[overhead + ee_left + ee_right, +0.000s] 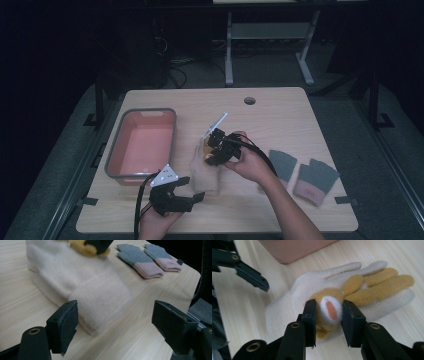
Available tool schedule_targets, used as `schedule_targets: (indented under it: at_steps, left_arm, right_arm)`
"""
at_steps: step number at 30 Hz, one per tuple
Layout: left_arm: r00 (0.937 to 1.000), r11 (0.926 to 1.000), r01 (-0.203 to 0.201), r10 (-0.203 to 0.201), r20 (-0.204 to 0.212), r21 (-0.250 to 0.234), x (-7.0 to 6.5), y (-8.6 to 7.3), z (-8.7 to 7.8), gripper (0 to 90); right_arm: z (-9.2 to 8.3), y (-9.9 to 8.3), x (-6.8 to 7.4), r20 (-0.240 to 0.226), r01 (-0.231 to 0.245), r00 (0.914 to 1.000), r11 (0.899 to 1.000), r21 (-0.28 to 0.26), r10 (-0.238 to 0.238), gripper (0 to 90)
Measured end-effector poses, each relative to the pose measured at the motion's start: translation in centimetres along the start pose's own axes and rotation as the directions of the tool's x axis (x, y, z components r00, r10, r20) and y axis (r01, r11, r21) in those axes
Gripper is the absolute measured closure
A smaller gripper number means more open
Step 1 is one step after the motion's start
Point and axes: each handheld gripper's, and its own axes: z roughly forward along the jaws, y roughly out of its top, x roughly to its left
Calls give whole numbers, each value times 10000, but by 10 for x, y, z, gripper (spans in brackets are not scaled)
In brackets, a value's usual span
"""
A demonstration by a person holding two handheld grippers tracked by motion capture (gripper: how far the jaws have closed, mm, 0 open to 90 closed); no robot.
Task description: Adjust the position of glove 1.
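Note:
A cream fuzzy glove (pixel 207 179) lies flat in the middle of the table, with a mustard-yellow glove (pixel 372 287) on top of it. My right gripper (pixel 329 315) is shut on the yellow glove's cuff, where a white and orange patch shows between the pads. In the high view that gripper (pixel 216 150) sits over the gloves' far end. My left gripper (pixel 115 322) stands open and empty just above the table, its jaws spread before the cream glove's (pixel 82 282) near cuff end without touching it. The high view shows it (pixel 192 189) near the front edge.
A pink bin with a grey rim (pixel 172 135) stands left of the gloves. A pair of grey gloves with pink cuffs (pixel 300 175) lies at the right, also seen from the left gripper (pixel 140 258). A round hole (pixel 249 100) marks the far table edge.

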Motion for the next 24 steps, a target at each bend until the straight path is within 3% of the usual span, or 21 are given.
schedule_targets:
  at_steps: [10, 13, 17, 22, 24]
  left_arm:
    - [9983, 9981, 535, -529, -226, 296, 0, 0, 14, 219]
    - [9957, 9964, 687, -653, -663, 503, -1, -2, 19, 218]
    - [9906, 9938, 990, -937, -995, 502, 2, -2, 23, 221]
    - [9873, 9883, 1348, -1279, -937, 707, 7, 0, 27, 230]
    - [9825, 9828, 1705, -1641, -882, 704, 9, 1, 30, 230]
  right_arm:
    - [24, -17, -10, -113, -498, 9987, 9987, 137, 499, 646]
    - [26, -21, -13, -285, -767, 9966, 9970, 77, 769, 597]
    - [21, -26, -16, -271, -1028, 9944, 9946, -129, 1024, 538]
    - [11, -35, -17, -522, -1648, 9855, 9840, -673, 1615, 476]
    - [10, -41, -16, -544, -1810, 9827, 9807, -741, 1773, 463]
